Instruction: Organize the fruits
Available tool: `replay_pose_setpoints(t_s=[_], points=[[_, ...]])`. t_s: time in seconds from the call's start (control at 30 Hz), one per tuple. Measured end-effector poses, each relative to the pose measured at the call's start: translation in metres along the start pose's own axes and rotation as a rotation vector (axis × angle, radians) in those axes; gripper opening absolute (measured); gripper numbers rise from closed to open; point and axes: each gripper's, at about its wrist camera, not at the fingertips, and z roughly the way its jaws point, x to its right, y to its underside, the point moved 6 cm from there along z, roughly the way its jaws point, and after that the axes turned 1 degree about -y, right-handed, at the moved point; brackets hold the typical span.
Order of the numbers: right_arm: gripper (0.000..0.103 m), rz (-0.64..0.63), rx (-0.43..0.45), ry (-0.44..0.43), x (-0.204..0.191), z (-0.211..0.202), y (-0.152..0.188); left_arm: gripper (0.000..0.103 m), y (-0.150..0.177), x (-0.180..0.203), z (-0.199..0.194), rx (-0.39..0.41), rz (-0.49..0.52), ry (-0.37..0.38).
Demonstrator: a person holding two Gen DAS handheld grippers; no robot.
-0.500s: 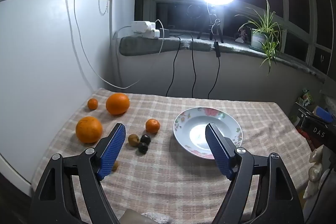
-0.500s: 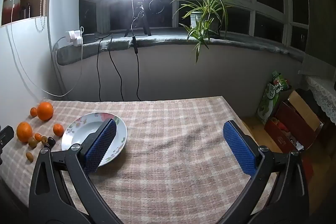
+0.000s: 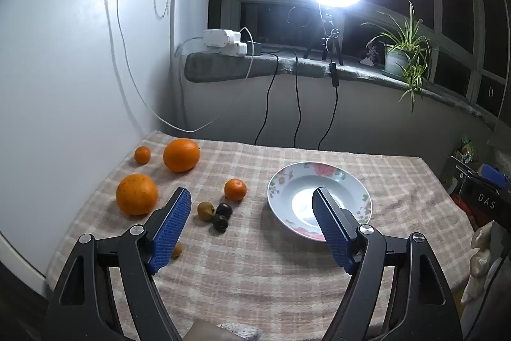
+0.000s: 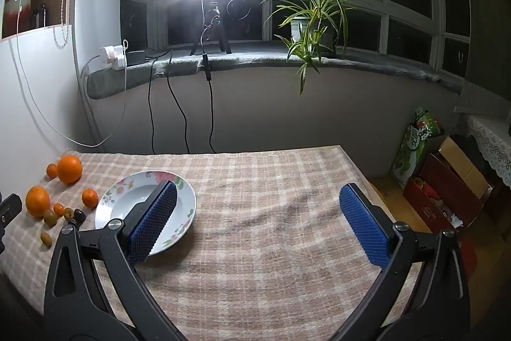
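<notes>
Over the near edge of the tabletop [image 3: 255, 270], the left gripper [image 3: 252, 229] and the right gripper [image 4: 258, 219] hang wide open, holding nothing. Small dark and brown fruits [image 3: 220, 214] sit just past the left one. Farther on, near the left edge, lie big oranges [image 3: 136, 194]. An empty flowered plate [image 3: 281, 181] sits mid-table.

Off to the right of your left gripper [image 3: 252, 226], the black box [image 3: 482, 197] at the table's edge reads "DAS".
</notes>
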Motion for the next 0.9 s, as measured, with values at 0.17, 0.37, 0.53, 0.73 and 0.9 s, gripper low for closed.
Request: replay_pose_setpoints(t_s=[0.17, 0.37, 0.53, 0.73, 0.9], points=[[0.103, 0.002, -0.001, -0.003, -0.001, -0.001, 0.000, 0.078, 0.000, -0.001, 0.000, 0.000, -0.003, 0.000], [0.103, 0.003, -0.001, -0.004, -0.001, -0.002, -0.001, 0.078, 0.001, -0.001, 0.000, -0.001, -0.002, -0.001], [0.103, 0.001, -0.003, -0.003, -0.004, 0.000, -0.002, 0.078, 0.002, -0.001, 0.001, -0.002, -0.004, 0.000], [0.103, 0.001, -0.007, -0.009, -0.008, 0.001, -0.012, 0.078, -0.003, -0.001, 0.001, -0.009, -0.006, 0.000], [0.103, 0.000, -0.009, -0.012, -0.008, 0.003, -0.016, 0.078, -0.006, -0.001, 0.002, -0.018, -0.008, 0.005]])
